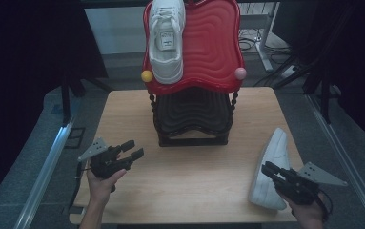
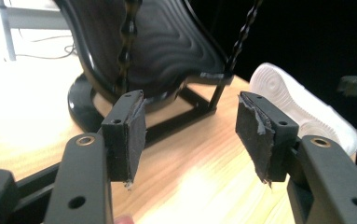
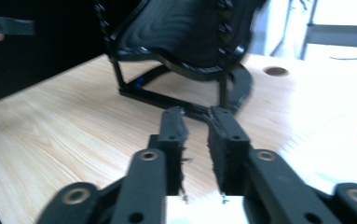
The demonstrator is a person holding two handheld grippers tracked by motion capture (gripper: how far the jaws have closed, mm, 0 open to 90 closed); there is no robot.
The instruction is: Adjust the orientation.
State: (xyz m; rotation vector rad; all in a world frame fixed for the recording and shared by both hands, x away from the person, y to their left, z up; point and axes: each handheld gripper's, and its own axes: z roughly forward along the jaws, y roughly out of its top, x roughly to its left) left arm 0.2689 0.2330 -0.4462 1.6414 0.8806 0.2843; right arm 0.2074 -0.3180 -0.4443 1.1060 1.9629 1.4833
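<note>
— On the pale wood-grain table [image 1: 185,181], what stands at the middle?

— A two-tier shoe rack [image 1: 193,71]. Its upper shelf is glossy red with rippled, wavy ridges; the lower shelf is black with the same ripples, held between beaded black posts on a black base frame. A yellow knob [image 1: 147,76] and a pink knob [image 1: 240,73] sit at the red shelf's front corners.

— And the shoes?

— One white leather sneaker [image 1: 167,38] lies laced on the red shelf, toward its left side, toe pointing to the front edge. A second white sneaker [image 1: 269,169] lies on its side on the table, to the front right of the rack; its pale, patterned sole shows in the left gripper view.

— The grippers?

— The left gripper [image 1: 131,149] hovers front left of the rack, jaws spread wide around nothing, their frayed dark pads [image 2: 134,135] facing each other. The right gripper [image 1: 267,168] sits over the fallen sneaker, jaws drawn narrow with a slim gap; whether they touch the shoe, I cannot tell.
</note>
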